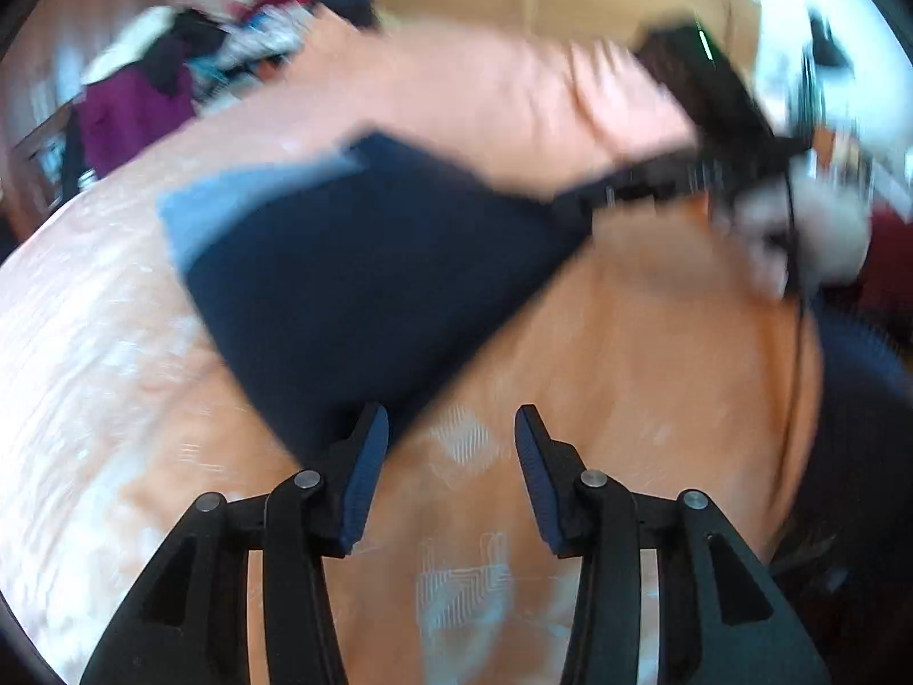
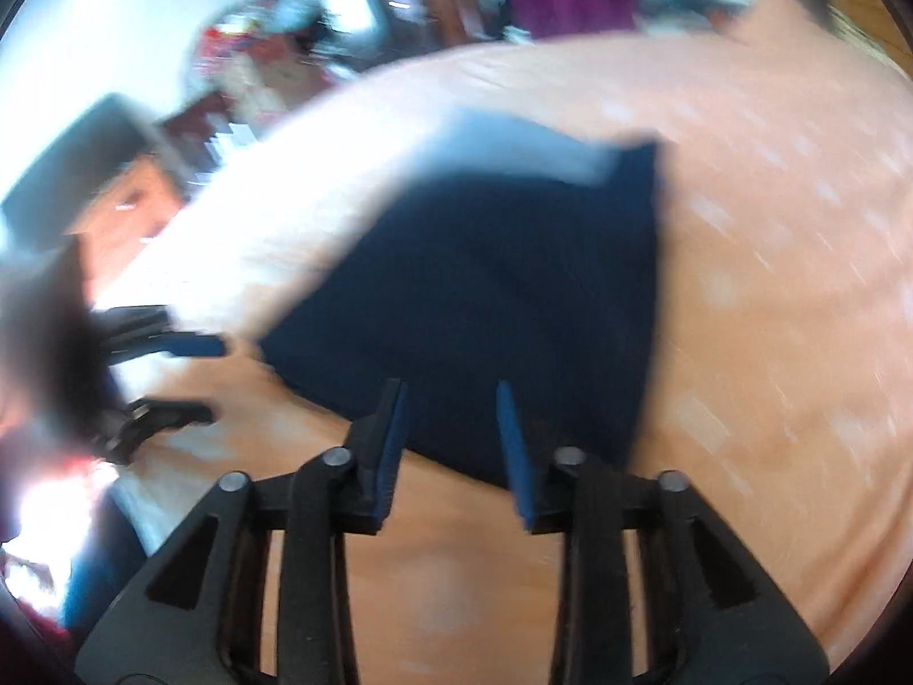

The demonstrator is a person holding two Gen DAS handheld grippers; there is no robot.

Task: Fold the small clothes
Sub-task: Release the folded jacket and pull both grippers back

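— What are your grippers doing?

— My left gripper hangs over the orange bedspread with its jaws spread wide and nothing between them. My right gripper is spread wide too, and empty. Both views are smeared with blur.

— And the garment?

— The navy garment lies flat on the bedspread, folded into a rough block, with a pale blue strip showing along its far edge. In my left view it fills the space from 12 to 10 o'clock of the jaws, its near corner just behind my left finger. In my right view its near edge sits at 12 o'clock, right at the fingertips; whether they touch the cloth, I cannot tell.

— Anything else around?

— A heap of mixed clothes at 11 o'clock, far up the bed.
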